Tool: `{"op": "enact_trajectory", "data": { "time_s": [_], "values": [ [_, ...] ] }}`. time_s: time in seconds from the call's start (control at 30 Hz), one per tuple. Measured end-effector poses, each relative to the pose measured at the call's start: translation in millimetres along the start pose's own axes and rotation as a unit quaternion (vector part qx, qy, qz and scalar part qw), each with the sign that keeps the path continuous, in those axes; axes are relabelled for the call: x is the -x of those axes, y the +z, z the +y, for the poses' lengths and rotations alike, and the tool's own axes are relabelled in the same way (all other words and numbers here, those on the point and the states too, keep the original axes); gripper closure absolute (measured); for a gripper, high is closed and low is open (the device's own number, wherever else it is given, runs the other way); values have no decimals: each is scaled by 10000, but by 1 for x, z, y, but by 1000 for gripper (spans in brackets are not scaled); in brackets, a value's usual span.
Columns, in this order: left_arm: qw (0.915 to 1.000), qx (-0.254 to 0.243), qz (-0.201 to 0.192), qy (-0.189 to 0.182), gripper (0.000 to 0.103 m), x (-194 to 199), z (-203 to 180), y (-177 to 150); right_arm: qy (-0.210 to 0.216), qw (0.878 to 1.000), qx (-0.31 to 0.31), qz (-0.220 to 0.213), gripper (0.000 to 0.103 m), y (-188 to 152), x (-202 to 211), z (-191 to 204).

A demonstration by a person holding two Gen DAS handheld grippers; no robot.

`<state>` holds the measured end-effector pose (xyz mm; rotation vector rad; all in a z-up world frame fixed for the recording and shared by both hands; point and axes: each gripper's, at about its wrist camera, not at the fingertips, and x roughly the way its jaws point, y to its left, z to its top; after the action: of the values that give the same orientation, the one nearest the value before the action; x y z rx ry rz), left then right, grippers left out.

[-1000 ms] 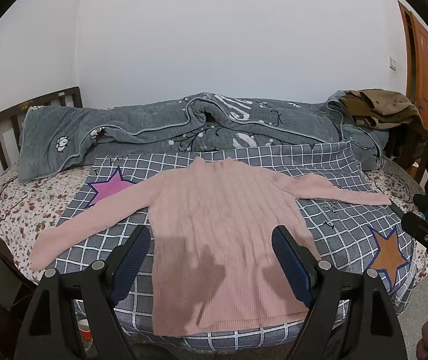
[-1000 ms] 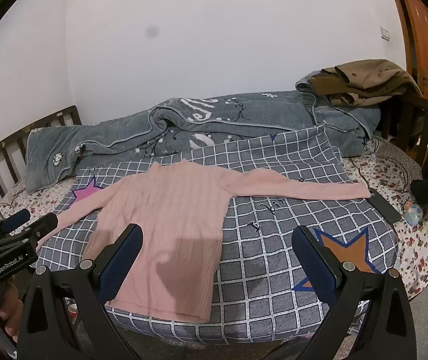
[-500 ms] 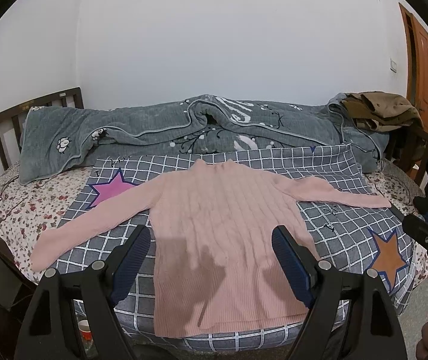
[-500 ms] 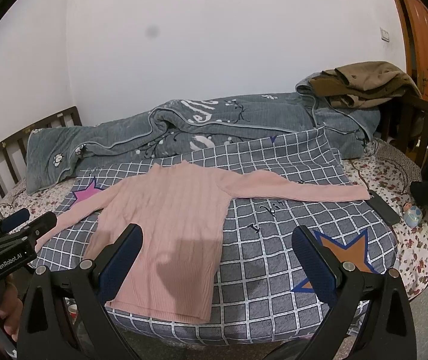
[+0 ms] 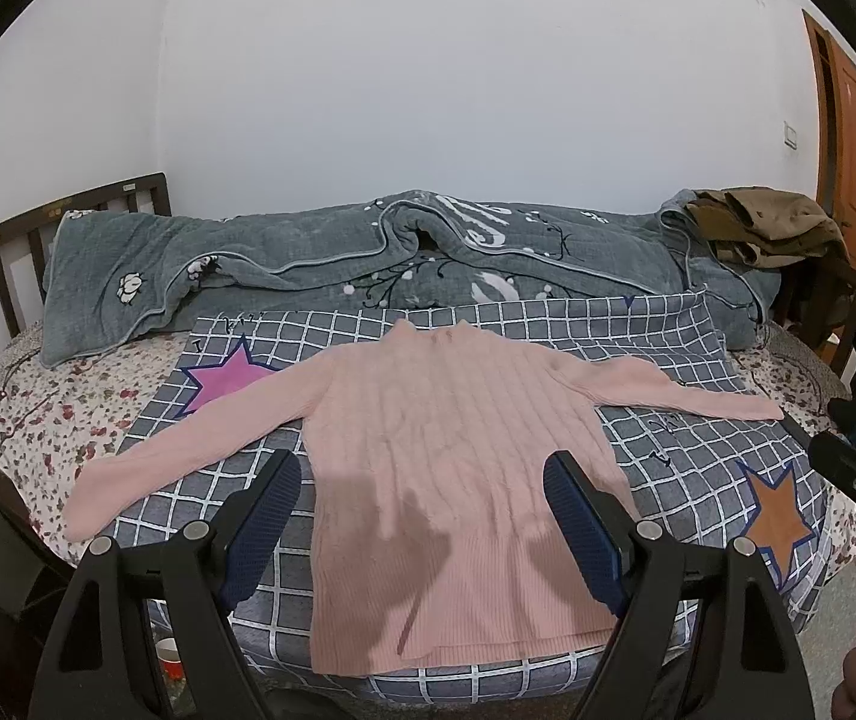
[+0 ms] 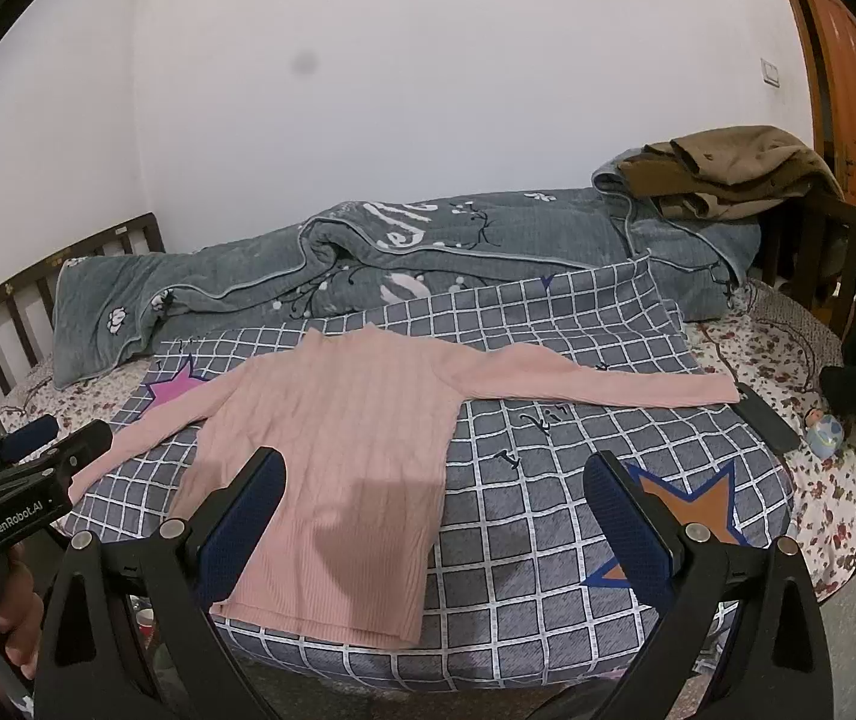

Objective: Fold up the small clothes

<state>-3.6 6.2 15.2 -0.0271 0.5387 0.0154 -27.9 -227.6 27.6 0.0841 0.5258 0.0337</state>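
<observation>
Lying flat on the checked blanket [image 5: 656,324] with hem at the bed's near edge and sleeves spread sideways, the pink sweater [image 5: 452,456] sits ahead of the spread, empty left gripper [image 5: 422,516]; the right gripper [image 6: 437,516], equally spread, faces its right sleeve.

Bedroom clutter around the bed

A grey quilt [image 5: 368,264] lies rumpled along the white wall, brown clothes [image 6: 728,171] heaped on its right end. A checked grey cover [image 6: 548,480] with stars spreads over the floral sheet [image 5: 68,402]. A dark phone [image 6: 767,423] lies beside a small bottle [image 6: 825,433]; an orange door [image 6: 848,72] stands right.
</observation>
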Motion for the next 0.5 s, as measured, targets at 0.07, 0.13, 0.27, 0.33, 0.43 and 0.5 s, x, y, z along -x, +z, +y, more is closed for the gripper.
{"op": "enact_trajectory", "data": {
  "time_s": [0.07,0.13,0.27,0.33,0.43,0.5],
  "values": [
    [10000,-4,4,8,21,0,0,0,-1,10000,8,1,5,1,0,1],
    [10000,-8,0,-1,21,0,1,0,-4,10000,2,-3,5,0,0,0],
    [10000,-1,5,10,21,1,2,-2,12,10000,-24,8,5,-1,0,0],
    [10000,3,0,10,21,1,2,-1,23,10000,-35,12,5,-2,0,0],
    [10000,11,-9,15,21,1,3,-2,27,10000,-6,2,5,-2,0,2],
    [10000,17,-15,21,21,1,4,-2,17,10000,7,1,5,-2,0,3]
  ]
}}
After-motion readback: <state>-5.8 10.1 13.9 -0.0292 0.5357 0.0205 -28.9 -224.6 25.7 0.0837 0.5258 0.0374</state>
